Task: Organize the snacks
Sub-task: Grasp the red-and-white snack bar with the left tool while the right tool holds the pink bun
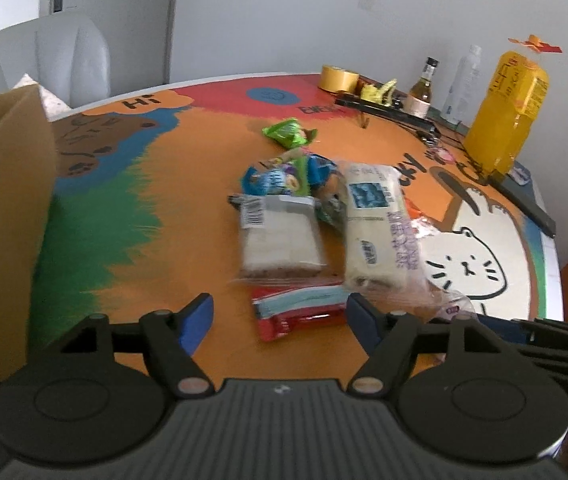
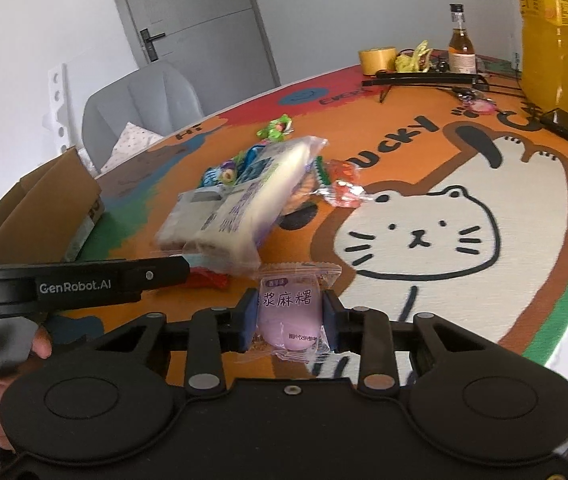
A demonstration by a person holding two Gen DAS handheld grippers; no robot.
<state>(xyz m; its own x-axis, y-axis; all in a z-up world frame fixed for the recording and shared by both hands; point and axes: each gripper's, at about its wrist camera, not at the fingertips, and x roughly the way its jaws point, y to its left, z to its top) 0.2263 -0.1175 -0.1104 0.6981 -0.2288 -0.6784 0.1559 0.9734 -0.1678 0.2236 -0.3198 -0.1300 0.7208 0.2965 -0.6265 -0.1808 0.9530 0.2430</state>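
Note:
A pile of snacks lies mid-table: a long white bread pack [image 1: 379, 228] [image 2: 252, 200], a flat grey sandwich pack [image 1: 280, 236], a red and blue wafer pack [image 1: 299, 312], blue and green candy packs [image 1: 284, 176], and a lone green pack [image 1: 287, 132] farther back. My left gripper [image 1: 280, 320] is open and empty just above the wafer pack. My right gripper [image 2: 289, 316] is shut on a purple mochi packet [image 2: 289, 312], held above the table. The left gripper body [image 2: 76, 284] shows at left in the right wrist view.
An open cardboard box [image 1: 4, 208] [image 2: 40, 208] stands at the table's left edge. At the back right are a yellow juice bottle [image 1: 503, 112], a small glass bottle [image 1: 423, 84], a tape roll [image 1: 337, 78] and black tools [image 1: 387, 110]. A grey chair [image 1: 44, 64] is behind.

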